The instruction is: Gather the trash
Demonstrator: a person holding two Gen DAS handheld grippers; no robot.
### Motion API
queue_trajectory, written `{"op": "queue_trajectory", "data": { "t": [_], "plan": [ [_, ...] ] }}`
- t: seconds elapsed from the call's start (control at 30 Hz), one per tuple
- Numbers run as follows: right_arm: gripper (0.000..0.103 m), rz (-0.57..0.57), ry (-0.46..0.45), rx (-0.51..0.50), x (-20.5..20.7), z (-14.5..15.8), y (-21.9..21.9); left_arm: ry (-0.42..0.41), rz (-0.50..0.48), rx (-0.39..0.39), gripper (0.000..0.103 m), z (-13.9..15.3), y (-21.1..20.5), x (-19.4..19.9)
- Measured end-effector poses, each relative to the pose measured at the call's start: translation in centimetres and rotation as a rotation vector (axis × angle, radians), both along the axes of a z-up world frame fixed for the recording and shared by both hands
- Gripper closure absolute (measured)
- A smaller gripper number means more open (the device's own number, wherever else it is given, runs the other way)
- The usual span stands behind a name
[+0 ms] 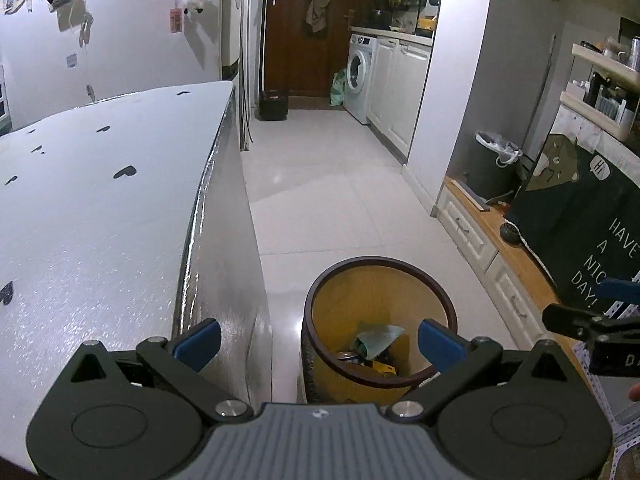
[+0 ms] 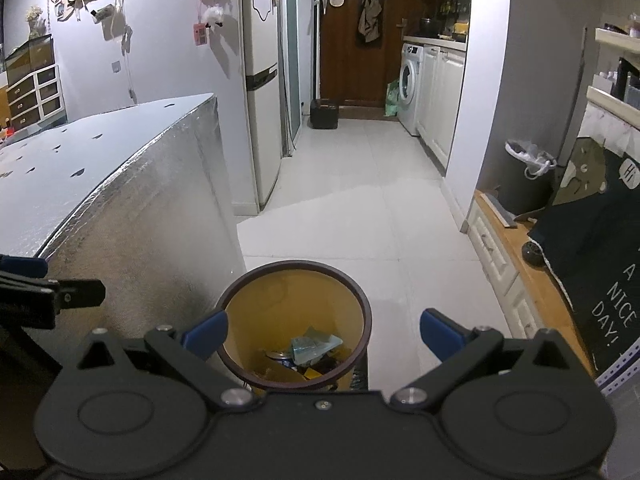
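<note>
Both grippers (image 1: pixel 318 342) above upright bin (image 1: pixel 378 324)

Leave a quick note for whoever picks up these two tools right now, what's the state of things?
Left tool: open, empty, above the bin.
Right tool: open, empty, also over the bin.
Yellow bin stands on the floor beside the silver-covered table; it holds a green wrapper, a can and other scraps.
No loose trash is visible on the table or floor, so check elsewhere before stopping.
</note>
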State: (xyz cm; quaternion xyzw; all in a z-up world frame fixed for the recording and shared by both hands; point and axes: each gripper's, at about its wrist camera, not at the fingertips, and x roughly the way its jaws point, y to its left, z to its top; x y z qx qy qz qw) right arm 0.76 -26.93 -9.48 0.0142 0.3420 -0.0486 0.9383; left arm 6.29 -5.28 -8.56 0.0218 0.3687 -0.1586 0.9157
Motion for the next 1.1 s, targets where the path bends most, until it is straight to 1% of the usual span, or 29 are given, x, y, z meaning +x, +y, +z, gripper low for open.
{"op": "queue_trajectory", "data": {
  "t": [0.37, 0.63, 0.83, 1.1],
  "plan": [
    [0.000, -0.002, -0.012, -0.045, -1.5, -0.1, 1.3, -0.030, 0.031, 0.001, 0.000, 0.0, 0.5, -2.1],
    [0.000, -0.020, -0.012, -0.017, -2.1, -0.2, 1.1, -0.028, 0.045, 0.017, 0.000, -0.5, 0.8, -2.7],
    [0.000, -0.027, -0.032, -0.013, -2.4, 0.1, 1.0, -0.039, 0.049, 0.021, 0.000, -0.7, 0.8, -2.9],
    [0.000, -0.027, -0.034, -0.014, -2.6, 0.2, 1.0, -0.041, 0.050, 0.021, 0.000, -0.6, 0.7, -2.8]
  ]
}}
